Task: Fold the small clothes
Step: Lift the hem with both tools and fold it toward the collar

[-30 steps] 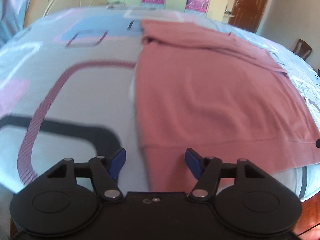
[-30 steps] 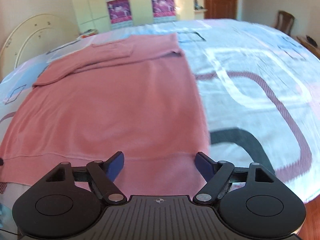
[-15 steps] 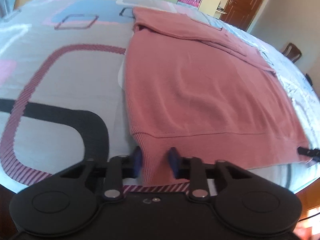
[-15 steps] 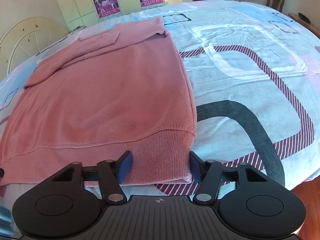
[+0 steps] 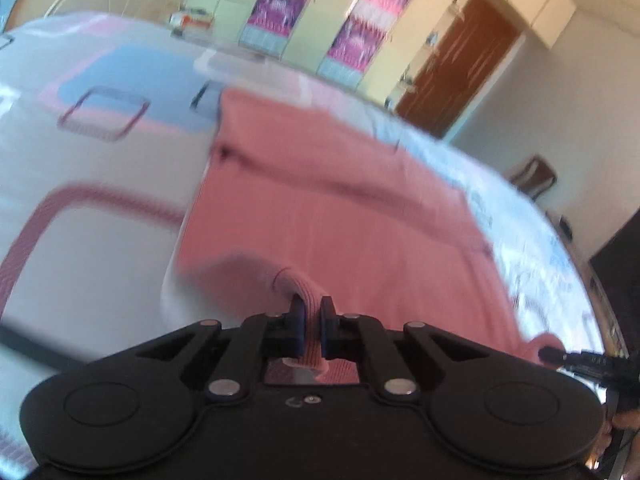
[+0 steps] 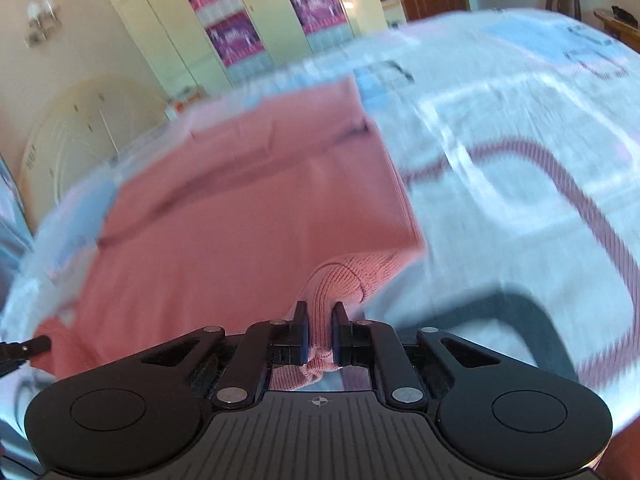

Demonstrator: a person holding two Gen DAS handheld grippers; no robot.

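A pink knit sweater lies spread on the patterned bedsheet, sleeves folded across its far end. My left gripper is shut on the sweater's near left hem corner and holds it raised off the bed. My right gripper is shut on the near right hem corner of the sweater, also lifted, with the ribbed hem bunched between the pads. Each gripper's tip shows at the edge of the other's view. Both views are motion-blurred.
The bedsheet has striped maroon and dark loops. Wardrobes with purple posters stand beyond the bed, a brown door and a chair to the right, a white headboard to the left.
Both grippers have gone from open over the hem to shut on its two corners. They have lifted the hem and moved it forward over the sweater.
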